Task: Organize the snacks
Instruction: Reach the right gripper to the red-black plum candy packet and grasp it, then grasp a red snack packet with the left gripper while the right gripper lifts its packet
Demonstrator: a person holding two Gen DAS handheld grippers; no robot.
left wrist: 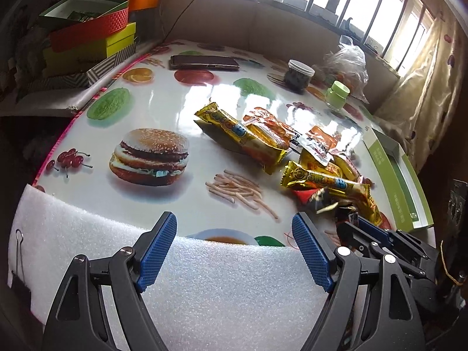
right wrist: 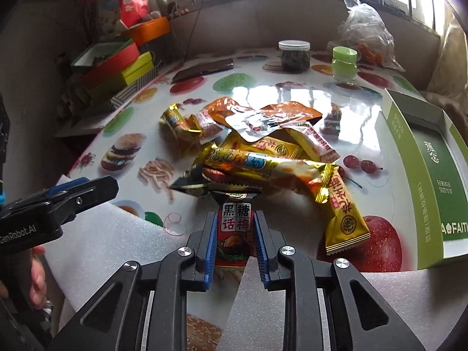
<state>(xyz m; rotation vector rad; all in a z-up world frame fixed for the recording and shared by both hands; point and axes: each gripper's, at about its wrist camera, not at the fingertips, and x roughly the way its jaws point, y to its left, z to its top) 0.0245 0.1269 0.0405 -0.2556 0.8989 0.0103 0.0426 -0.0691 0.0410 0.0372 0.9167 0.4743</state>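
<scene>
A pile of snack packets (right wrist: pixel 263 149) lies mid-table: gold bars, orange pouches and a silver-backed pouch; it also shows in the left wrist view (left wrist: pixel 280 149). My right gripper (right wrist: pixel 235 219) is shut on a red and black plum-candy packet (right wrist: pixel 234 228) at the pile's near edge. A long gold bar (right wrist: pixel 263 163) lies across that packet's far end. My left gripper (left wrist: pixel 234 228) is open and empty, over the foam sheet's (left wrist: pixel 204 286) far edge, left of the pile. A green and white box (right wrist: pixel 424 158) stands open at the right.
A phone (left wrist: pixel 204 62), a dark-filled jar (left wrist: pixel 298 76), a green-lidded jar (left wrist: pixel 337 93) and a plastic bag (left wrist: pixel 348 61) sit at the table's far side. Stacked gift boxes (left wrist: pixel 87 38) stand off the left edge. The food-print tabletop (left wrist: pixel 175 102) is glossy.
</scene>
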